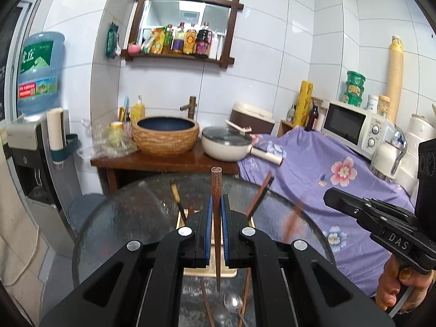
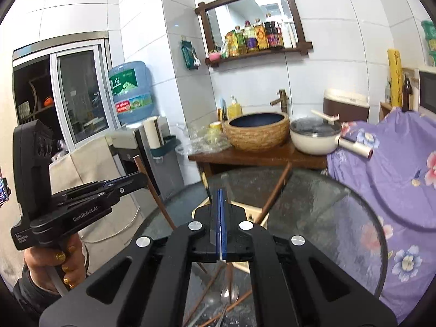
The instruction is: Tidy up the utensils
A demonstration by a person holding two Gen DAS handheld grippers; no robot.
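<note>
My left gripper [image 1: 217,199] is shut on a brown wooden chopstick [image 1: 216,188] that stands upright between its blue pads, above the round glass table [image 1: 130,218]. The right wrist view shows that gripper [image 2: 141,177] at the left with the chopstick [image 2: 158,199] slanting down. My right gripper [image 2: 221,193] is shut with its pads pressed together; a thin metal handle seems to run between them, perhaps of the spoon [image 2: 228,294] below. A cream utensil holder [image 2: 253,212] with a chopstick [image 2: 275,190] and a dark-handled utensil [image 1: 177,199] in it sits under both grippers. Loose chopsticks [image 2: 209,286] and a spoon [image 1: 233,302] lie on the glass.
A wooden counter [image 1: 163,160] behind the table carries a woven basin [image 1: 166,136] and a cream pot [image 1: 226,144]. A purple flowered cloth [image 1: 340,179] covers the surface at the right, with a microwave [image 1: 354,128]. A water dispenser [image 1: 30,147] stands at the left.
</note>
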